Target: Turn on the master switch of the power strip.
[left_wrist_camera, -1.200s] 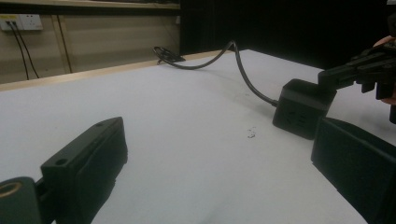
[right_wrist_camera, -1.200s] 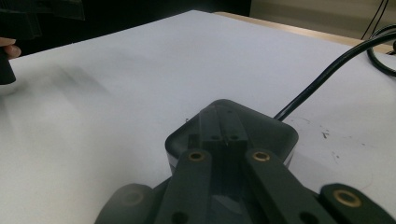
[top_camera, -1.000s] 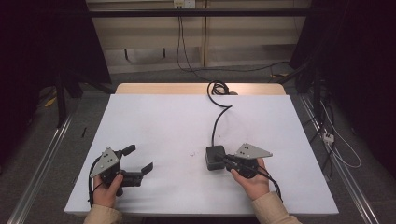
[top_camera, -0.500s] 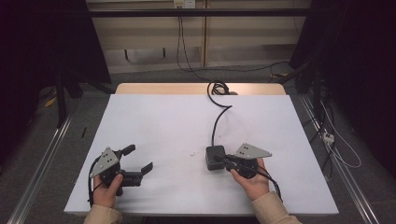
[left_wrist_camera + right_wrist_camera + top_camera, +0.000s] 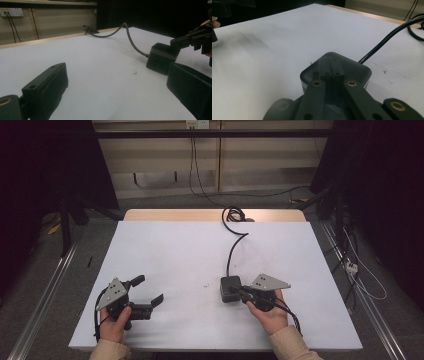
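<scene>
A black box [image 5: 229, 289] with a thick black cable [image 5: 231, 251] lies on the white table [image 5: 190, 250], right of centre near the front. My right gripper [image 5: 242, 292] is shut, and its tips rest over the box's top right edge. In the right gripper view the closed jaws [image 5: 332, 74] lie together above the glossy top of the box [image 5: 357, 70], holding nothing. My left gripper [image 5: 148, 290] is open at the front left, with bare table between its jaws. In the left gripper view, the box [image 5: 161, 58] sits ahead to the right of the left gripper [image 5: 117, 75].
The cable runs to the table's far edge and ends in a coil [image 5: 234, 214] on the wooden strip. More cables [image 5: 360, 275] lie on the floor to the right. A metal rail [image 5: 45, 295] runs along the floor on the left.
</scene>
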`<action>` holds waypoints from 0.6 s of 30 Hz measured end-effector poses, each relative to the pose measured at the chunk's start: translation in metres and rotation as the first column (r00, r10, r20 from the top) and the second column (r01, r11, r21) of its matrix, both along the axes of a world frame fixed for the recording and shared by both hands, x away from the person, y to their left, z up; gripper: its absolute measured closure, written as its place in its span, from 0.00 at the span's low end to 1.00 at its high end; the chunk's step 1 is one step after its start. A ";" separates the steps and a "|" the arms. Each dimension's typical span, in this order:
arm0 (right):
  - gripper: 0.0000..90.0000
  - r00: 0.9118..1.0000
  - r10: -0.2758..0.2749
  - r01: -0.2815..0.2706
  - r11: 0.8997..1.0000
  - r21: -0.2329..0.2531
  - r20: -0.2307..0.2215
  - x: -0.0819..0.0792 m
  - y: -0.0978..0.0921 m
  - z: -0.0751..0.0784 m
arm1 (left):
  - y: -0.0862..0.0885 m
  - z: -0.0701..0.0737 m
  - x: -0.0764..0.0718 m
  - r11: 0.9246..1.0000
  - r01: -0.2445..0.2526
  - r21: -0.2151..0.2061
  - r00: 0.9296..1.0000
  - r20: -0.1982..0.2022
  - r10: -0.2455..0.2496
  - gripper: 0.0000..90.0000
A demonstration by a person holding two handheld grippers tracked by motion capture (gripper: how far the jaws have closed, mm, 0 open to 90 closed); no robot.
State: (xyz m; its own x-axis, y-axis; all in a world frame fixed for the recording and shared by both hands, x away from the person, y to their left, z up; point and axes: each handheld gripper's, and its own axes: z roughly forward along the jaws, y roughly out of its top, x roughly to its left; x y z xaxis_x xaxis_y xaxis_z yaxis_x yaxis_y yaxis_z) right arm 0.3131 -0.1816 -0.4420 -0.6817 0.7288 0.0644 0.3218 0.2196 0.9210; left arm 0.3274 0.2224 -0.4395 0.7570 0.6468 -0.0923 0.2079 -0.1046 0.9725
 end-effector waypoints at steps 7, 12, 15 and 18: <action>1.00 1.000 0.000 0.000 1.000 0.003 0.005 0.000 0.000 -0.001 | 0.001 0.000 0.001 1.000 0.002 0.002 1.000 0.006 -0.002 0.04; 1.00 1.000 0.000 0.000 1.000 0.002 0.006 0.000 0.000 0.000 | 0.001 0.001 0.000 1.000 -0.003 -0.003 1.000 0.003 0.003 0.04; 1.00 1.000 -0.001 0.001 1.000 -0.001 0.011 0.000 0.000 0.000 | 0.001 0.000 0.000 1.000 -0.001 0.000 1.000 -0.002 0.001 0.04; 1.00 1.000 0.001 -0.001 1.000 -0.001 0.011 0.000 0.000 0.000 | 0.000 -0.001 0.000 1.000 0.008 0.004 1.000 0.000 -0.008 0.04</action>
